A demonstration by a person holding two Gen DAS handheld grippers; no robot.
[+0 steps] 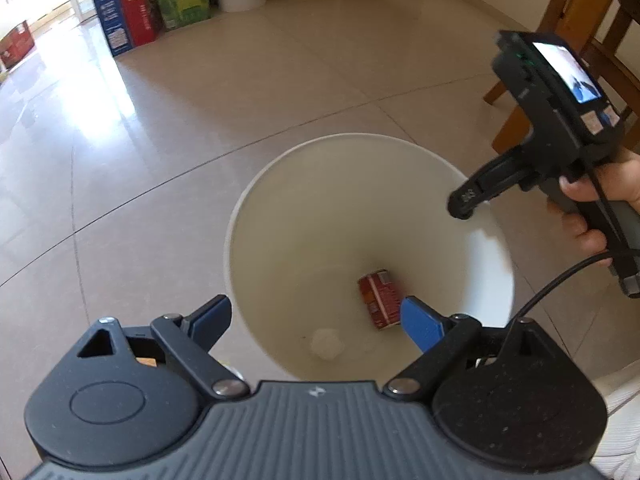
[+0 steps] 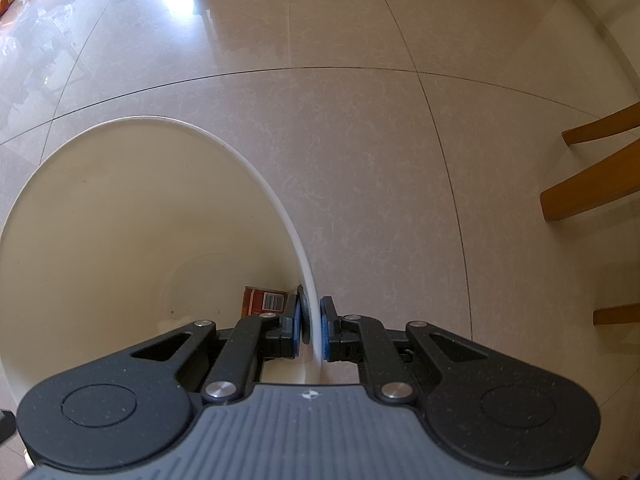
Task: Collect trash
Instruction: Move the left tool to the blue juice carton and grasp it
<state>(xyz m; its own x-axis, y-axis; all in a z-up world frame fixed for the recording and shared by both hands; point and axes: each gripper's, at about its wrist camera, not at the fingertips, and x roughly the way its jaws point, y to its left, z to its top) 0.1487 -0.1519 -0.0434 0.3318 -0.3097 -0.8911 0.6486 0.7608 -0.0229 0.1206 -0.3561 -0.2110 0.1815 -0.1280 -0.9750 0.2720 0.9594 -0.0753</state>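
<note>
Bucket held by its rim, trash already inside: the danger is tipping it.

From the left wrist, the left claw (image 1: 316, 320) is spread wide and holds nothing, hanging over the white bucket (image 1: 280, 208) that stands on the tiled floor (image 1: 160, 140); a red can (image 1: 378, 300) and a crumpled white paper ball (image 1: 327, 343) lie on the bucket's bottom. If this claw goes down carelessly, I think a finger can strike the rim and push the bucket over. From the right wrist, the right claw (image 2: 311, 328) is clenched on the bucket's rim, one finger inside the wall and one outside. The grip is thin and only on one side, so a lift or pull may tilt the bucket, let the rim slip out, and spill the can toward the wooden chair legs (image 2: 592, 184).
</note>
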